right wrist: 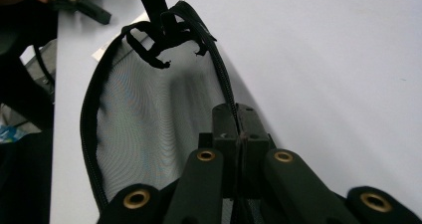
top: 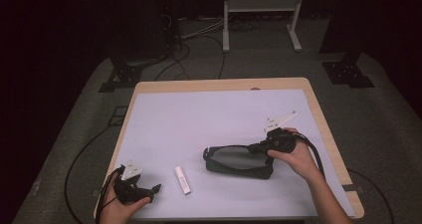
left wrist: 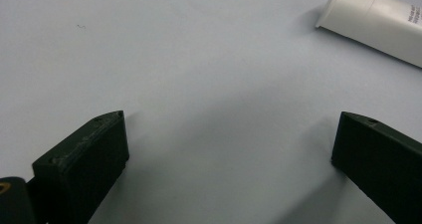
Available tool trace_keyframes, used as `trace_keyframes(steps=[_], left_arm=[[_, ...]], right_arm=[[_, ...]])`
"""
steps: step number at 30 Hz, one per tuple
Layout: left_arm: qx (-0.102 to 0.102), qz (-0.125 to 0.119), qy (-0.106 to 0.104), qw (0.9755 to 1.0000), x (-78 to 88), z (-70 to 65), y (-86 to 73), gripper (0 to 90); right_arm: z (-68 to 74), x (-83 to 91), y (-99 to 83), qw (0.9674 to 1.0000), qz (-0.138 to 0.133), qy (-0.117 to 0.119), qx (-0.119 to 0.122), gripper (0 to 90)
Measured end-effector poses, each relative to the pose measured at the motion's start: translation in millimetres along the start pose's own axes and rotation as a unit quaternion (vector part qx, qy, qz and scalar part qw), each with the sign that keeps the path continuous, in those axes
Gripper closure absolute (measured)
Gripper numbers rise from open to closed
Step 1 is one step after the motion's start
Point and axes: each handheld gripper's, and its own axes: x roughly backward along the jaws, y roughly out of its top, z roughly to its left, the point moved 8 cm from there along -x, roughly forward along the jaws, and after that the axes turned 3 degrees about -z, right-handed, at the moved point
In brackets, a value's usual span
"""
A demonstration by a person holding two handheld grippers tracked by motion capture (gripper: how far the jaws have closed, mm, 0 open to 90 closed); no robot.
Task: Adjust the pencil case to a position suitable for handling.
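Leftmost on the pale lavender sheet that covers the wooden table (top: 321, 114), my left gripper (top: 152, 191) rests low at the near edge, held in the person's left hand (top: 117, 209). Its two black jaws stand wide apart in the left gripper view, with bare sheet between them and nothing in their hold. Just to its right lies a small white plastic tube (top: 182, 179), lengthwise toward me and apart from the jaws (in the left gripper view its capped end (left wrist: 378, 20) shows at the upper right corner, beyond the right-hand jaw).

Farther right, near the middle of the near half of the sheet, sits the black mesh zip pouch (top: 238, 160), a flat oblong case with a translucent grey mesh panel and a black zipper running round its rim. Its left end carries a tangle of black strap (right wrist: 164, 35), seen at the far end in the right gripper view.

At the pouch's right end is my right gripper (top: 259, 147), gripped by the person's right hand (top: 293, 157). Its jaws are pressed fully together on the zipper edge (right wrist: 226, 92) of the pouch, the pads meeting over the black zipper line, with the mesh panel spreading away to their left.
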Motion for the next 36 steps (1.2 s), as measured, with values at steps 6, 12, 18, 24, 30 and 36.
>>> trace_keyframes(steps=[6,12,18,24,30,36], left_arm=[[0.0,0.0,0.0,1.0,0.0,0.0,0.0,0.5],[0.001,-0.001,0.0,1.0,-0.1,-0.1,0.1,0.5],[0.0,0.0,0.0,1.0,0.0,0.0,0.0,0.4],[0.0,0.0,0.0,1.0,0.0,0.0,0.0,0.5],[0.0,0.0,0.0,1.0,0.0,0.0,0.0,0.5],[0.0,0.0,0.0,1.0,0.0,0.0,0.0,0.5]], right_arm=[[7.6,-7.6,0.3,0.9997,0.01,0.021,0.01,88.0],[14.7,-14.6,1.9,0.9988,0.02,0.039,0.023,88.0],[17.6,-22.6,3.4,0.9981,0.027,0.048,0.028,87.9],[17.5,-28.0,3.1,0.9978,0.032,0.051,0.028,87.9],[14.9,-30.5,1.8,0.9979,0.037,0.047,0.027,88.0],[11.7,-33.9,1.6,0.9983,0.034,0.041,0.025,87.9]])
